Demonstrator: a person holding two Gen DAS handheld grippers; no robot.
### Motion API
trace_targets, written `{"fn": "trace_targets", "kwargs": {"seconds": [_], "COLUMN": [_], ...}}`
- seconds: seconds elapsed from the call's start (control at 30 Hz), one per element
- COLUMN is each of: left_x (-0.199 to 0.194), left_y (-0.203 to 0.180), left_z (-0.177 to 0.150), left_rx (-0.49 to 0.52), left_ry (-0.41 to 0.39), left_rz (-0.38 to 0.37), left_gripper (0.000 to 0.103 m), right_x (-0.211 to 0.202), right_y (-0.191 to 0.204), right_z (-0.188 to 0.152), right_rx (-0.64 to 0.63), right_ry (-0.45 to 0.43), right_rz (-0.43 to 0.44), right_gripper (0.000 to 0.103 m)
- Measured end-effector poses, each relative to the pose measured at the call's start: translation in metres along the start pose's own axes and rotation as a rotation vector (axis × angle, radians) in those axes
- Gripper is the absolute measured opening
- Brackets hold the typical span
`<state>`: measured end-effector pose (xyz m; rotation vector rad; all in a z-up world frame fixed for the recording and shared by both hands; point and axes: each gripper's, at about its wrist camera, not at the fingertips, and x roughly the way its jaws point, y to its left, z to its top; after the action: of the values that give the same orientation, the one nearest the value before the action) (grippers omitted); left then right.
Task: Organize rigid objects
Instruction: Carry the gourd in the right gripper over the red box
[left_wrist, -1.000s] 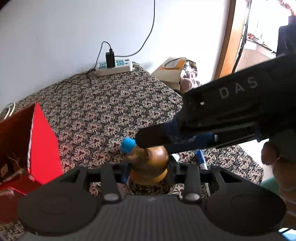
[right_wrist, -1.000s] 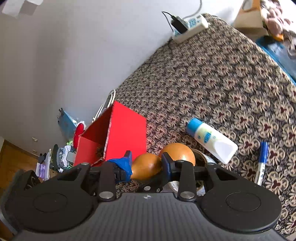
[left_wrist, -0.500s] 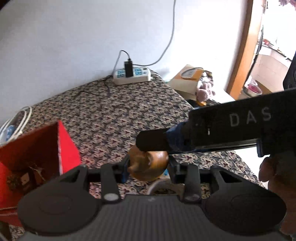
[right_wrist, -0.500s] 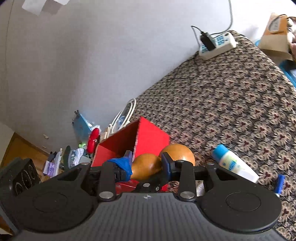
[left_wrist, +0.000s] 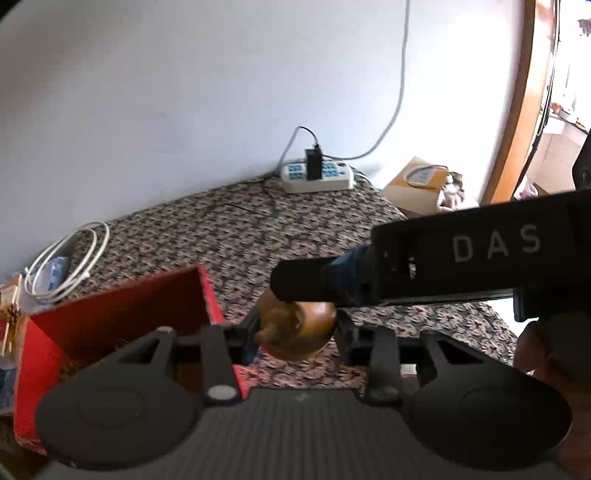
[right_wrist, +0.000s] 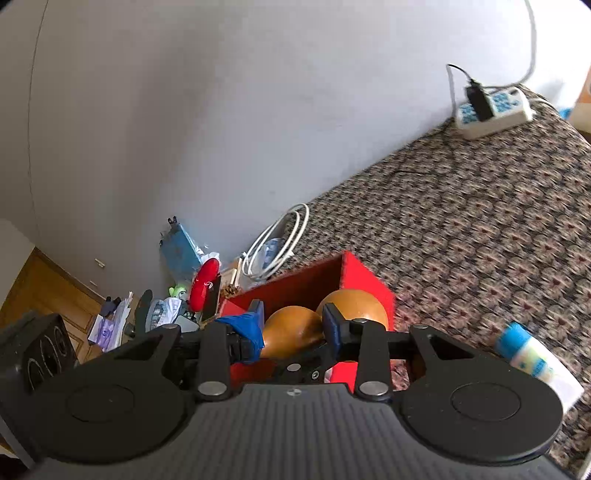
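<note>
A brown gourd (left_wrist: 297, 328) is held by both grippers above the patterned cloth. My left gripper (left_wrist: 295, 332) is shut on its round body. My right gripper (right_wrist: 293, 332) is shut on its narrower part (right_wrist: 291, 332), with the larger bulb (right_wrist: 354, 304) showing past the right finger. In the left wrist view the right gripper's body (left_wrist: 461, 258) reaches in from the right over the gourd. An open red box (left_wrist: 122, 314) stands to the left and just below; in the right wrist view the red box (right_wrist: 365, 284) lies right behind the gourd.
A white bottle with a blue cap (right_wrist: 532, 354) lies on the cloth at the right. A power strip (left_wrist: 317, 177) sits by the wall. A coiled white cable (left_wrist: 66, 262) and clutter (right_wrist: 177, 295) lie left of the box. A cardboard box (left_wrist: 417, 184) stands beyond the table.
Both grippers have lifted the gourd and carried it left toward the red box. The box now sits closer under the gourd; the bottle and pen have dropped away to the right.
</note>
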<state>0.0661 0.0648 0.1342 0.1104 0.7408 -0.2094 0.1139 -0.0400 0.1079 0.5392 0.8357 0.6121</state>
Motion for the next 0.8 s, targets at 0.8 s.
{"fn": "trace_targets", "kwargs": {"seconds": [0.8], "left_x": [0.054], "left_y": [0.162], "left_z": [-0.026], "left_rx": [-0.09], "left_ry": [0.137], "left_rz": [0.031], "left_gripper": [0.038], "right_x": [0.16], "right_y": [0.046], "right_z": [-0.03], "right_rx": [-0.046], "right_ry": [0.121], "right_rz": [-0.085], "right_gripper": [0.018]}}
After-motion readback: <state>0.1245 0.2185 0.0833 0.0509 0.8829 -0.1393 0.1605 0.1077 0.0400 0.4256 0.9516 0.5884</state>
